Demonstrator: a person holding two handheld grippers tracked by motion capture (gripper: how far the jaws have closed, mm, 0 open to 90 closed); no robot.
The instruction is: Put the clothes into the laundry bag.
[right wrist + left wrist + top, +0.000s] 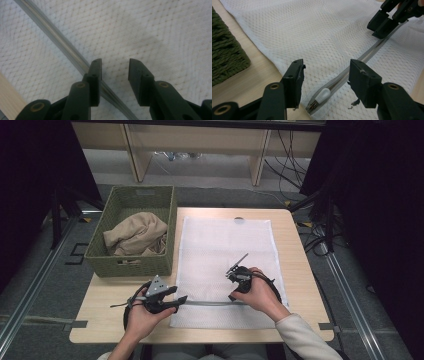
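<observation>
A white mesh laundry bag [227,265] lies flat on the light wooden worktop [295,245], and everything else is placed against it. Its grey zipper [212,303] runs along the bag's near edge, close to the person's side. In the left gripper view the white zipper pull [322,95] sits at the zipper's end near the bag's corner.

The left tool [181,299] rests at the bag's near left corner, held low over the worktop by the left hand [145,312]. In the left gripper view its jaws stand apart, one on each side of the zipper end, with the pull lying between them; the pads do not press on it.

The right tool [233,295] is over the bag's near part, to the right of the zipper's middle, pointing down at the mesh, held by the right hand [257,292]. In the right gripper view its jaws stand apart with bare mesh in the gap; the zipper passes under the left-hand jaw of that view. I cannot tell whether the tips touch the fabric.

A green woven basket [132,262] stands just beside the bag's left edge, partly off the worktop's far left corner. A crumpled beige garment [135,234] lies inside it.
</observation>
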